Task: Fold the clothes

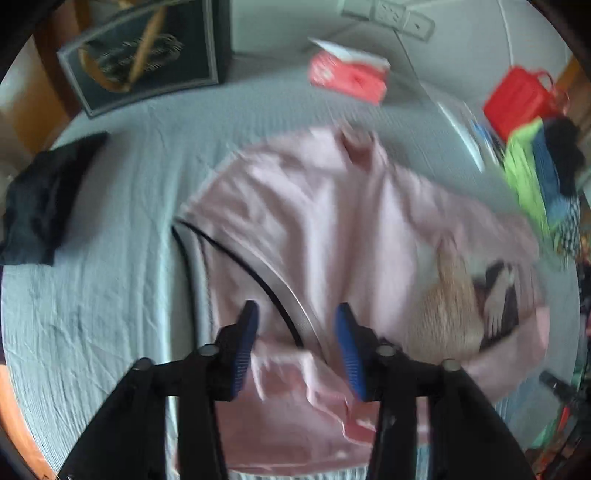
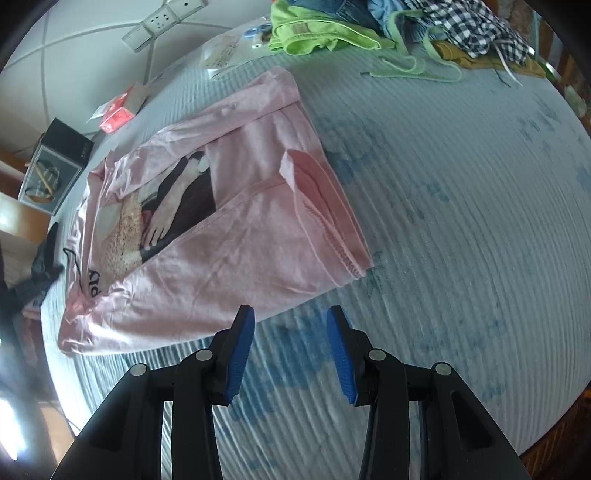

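pink shirt [image 2: 207, 229], mid-frame on the bed [image 2: 461, 240], looked soft, light; best pinched at its hem. left claw [image 1: 295, 347] and right claw [image 2: 290, 347] gaped, empty.

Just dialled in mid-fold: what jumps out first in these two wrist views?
The pink T-shirt with a printed picture on it dominates, lying partly folded across the pale blue bed sheet. The left gripper hangs open above its fabric, while the right gripper stands open over bare sheet beside its hem. A jumbled pile of clothes, lime green and checked, waits at the far edge.
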A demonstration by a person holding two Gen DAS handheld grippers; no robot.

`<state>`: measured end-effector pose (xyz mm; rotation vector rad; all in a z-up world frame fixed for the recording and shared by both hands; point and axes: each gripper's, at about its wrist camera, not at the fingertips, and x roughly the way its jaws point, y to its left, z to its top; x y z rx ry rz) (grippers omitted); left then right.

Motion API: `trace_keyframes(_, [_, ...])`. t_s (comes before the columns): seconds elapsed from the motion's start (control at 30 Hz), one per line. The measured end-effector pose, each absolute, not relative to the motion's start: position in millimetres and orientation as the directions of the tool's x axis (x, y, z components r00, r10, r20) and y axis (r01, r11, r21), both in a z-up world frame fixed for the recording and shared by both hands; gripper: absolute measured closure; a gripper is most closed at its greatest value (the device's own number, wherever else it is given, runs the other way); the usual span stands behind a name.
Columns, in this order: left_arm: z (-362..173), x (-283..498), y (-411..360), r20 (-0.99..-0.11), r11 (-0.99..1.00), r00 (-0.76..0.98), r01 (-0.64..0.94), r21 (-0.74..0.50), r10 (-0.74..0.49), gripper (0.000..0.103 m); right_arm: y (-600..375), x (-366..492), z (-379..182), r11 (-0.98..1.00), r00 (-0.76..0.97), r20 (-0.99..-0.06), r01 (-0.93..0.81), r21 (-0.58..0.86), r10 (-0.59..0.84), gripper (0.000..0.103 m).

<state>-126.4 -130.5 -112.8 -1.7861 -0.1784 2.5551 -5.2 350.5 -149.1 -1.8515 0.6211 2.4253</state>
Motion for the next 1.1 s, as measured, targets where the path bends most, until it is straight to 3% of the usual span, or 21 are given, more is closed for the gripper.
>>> trace_keyframes(0.03, [-106,-130,-137,-0.931,-0.993,-0.358,0.062,-0.100,0.071,0.038,352,-6,-149,-0.919,-0.293,-0.931,-0.260,0.295,-0.216,0.063])
trace_keyframes(0.07, [-105,-124,-139,-0.932,-0.994,-0.355,0.053,-0.091,0.067,0.037,353,-8,-149,-0.918,-0.296,-0.930,-0.262,0.298,-0.217,0.063])
trace_keyframes(0.23, [-101,-97,-154,-0.940,-0.999,-0.339,0.008,-0.047,0.042,0.037,329,-14,-140,-0.919,-0.278,-0.910,-0.161,0.361,-0.309,0.063])
trace_keyframes(0.53, [-134,-41,-171,-0.959,-0.998,-0.279,0.029,-0.064,0.053,0.037,179,-40,-136,-0.878,-0.165,-0.871,0.213,0.428,-0.464,0.063])
trace_keyframes(0.6, [-138,-34,-170,-0.966,-1.000,-0.260,0.027,-0.014,0.007,0.037,146,-45,-145,-0.860,-0.113,-0.872,0.264,0.436,-0.477,0.063])
trace_keyframes(0.77, [-138,-30,-176,-0.975,-0.999,-0.221,0.027,-0.024,0.017,0.037,77,-63,-164,-0.832,-0.015,-0.884,0.343,0.435,-0.468,0.063])
trace_keyframes(0.9, [-135,-36,-180,-0.962,-0.999,-0.268,-0.006,-0.042,0.042,0.037,52,-96,-160,-0.854,-0.090,-0.889,0.336,0.397,-0.448,0.063])
trace_keyframes(1.1, [-144,-62,-170,-0.958,-0.991,-0.257,-0.081,-0.109,0.126,0.037,107,-140,-133,-0.878,-0.365,-0.809,0.053,0.475,-0.460,0.061])
